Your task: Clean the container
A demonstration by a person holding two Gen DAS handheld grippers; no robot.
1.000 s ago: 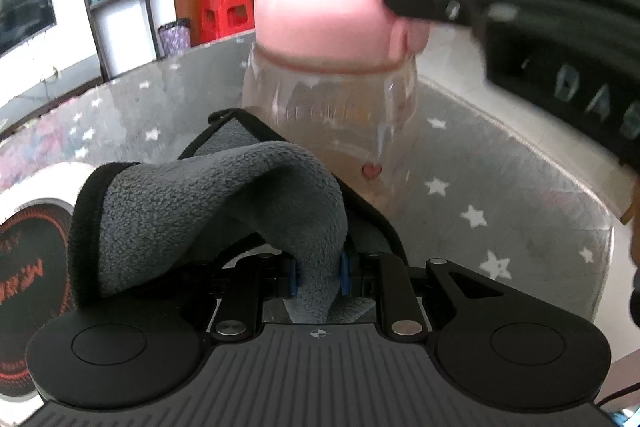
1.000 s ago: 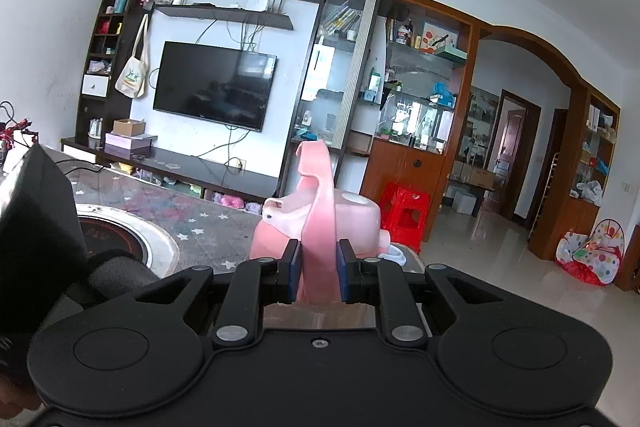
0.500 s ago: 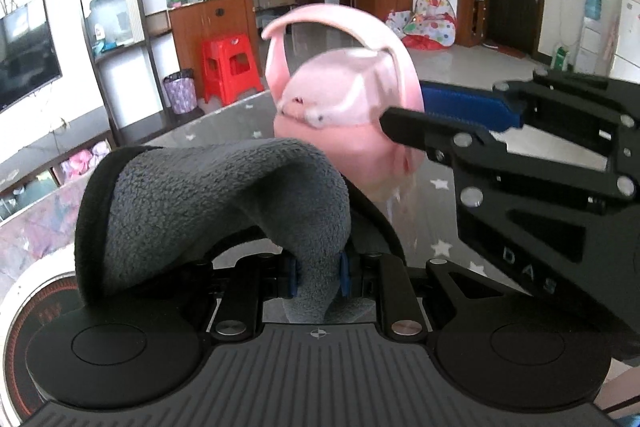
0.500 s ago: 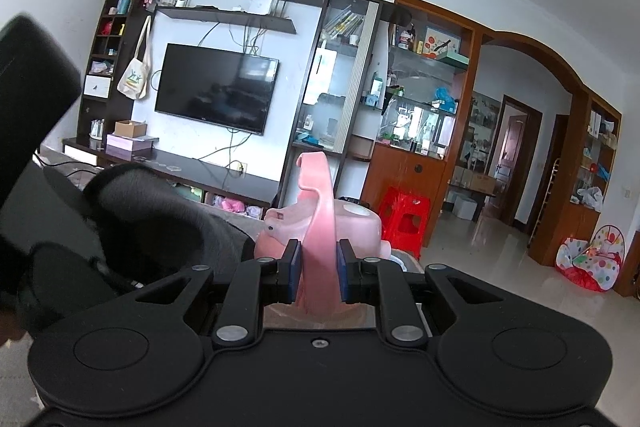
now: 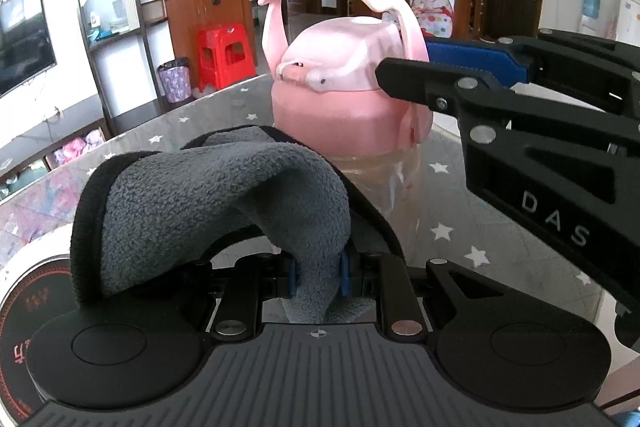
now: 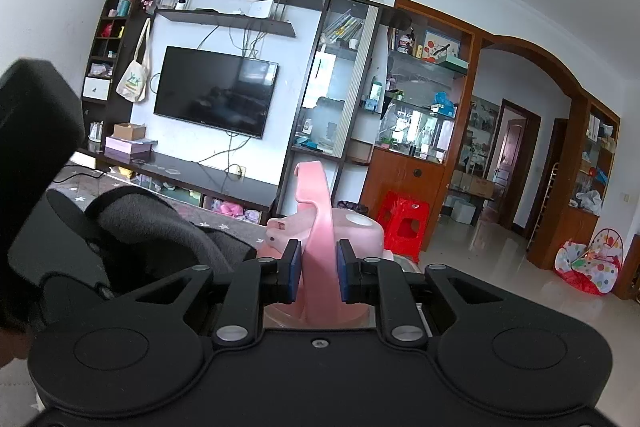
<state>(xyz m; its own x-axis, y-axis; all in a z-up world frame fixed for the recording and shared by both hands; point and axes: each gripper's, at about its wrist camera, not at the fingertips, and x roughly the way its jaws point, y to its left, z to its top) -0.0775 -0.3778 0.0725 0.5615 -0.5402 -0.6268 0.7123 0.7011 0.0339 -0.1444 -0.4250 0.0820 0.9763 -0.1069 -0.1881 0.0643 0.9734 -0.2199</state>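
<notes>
My left gripper (image 5: 318,277) is clamped tight on a grey cloth (image 5: 224,203), which bunches up and over the fingers (image 5: 293,275) and has a black trim along its edge. The cloth sits just in front of the pink bottle (image 5: 348,107), near its clear lower body; can't tell if it touches. Bottle stands upright on the star-patterned tabletop (image 5: 448,227), pink lid on, carry handle (image 6: 318,227) raised. My right gripper (image 6: 318,271) is closed on that handle, blue pads pressing it from both sides, coming in from the right in the left wrist view. A round white plate with red markings (image 5: 24,299) lies on the tabletop at left. Red stool (image 6: 402,227) on the floor behind.
</notes>
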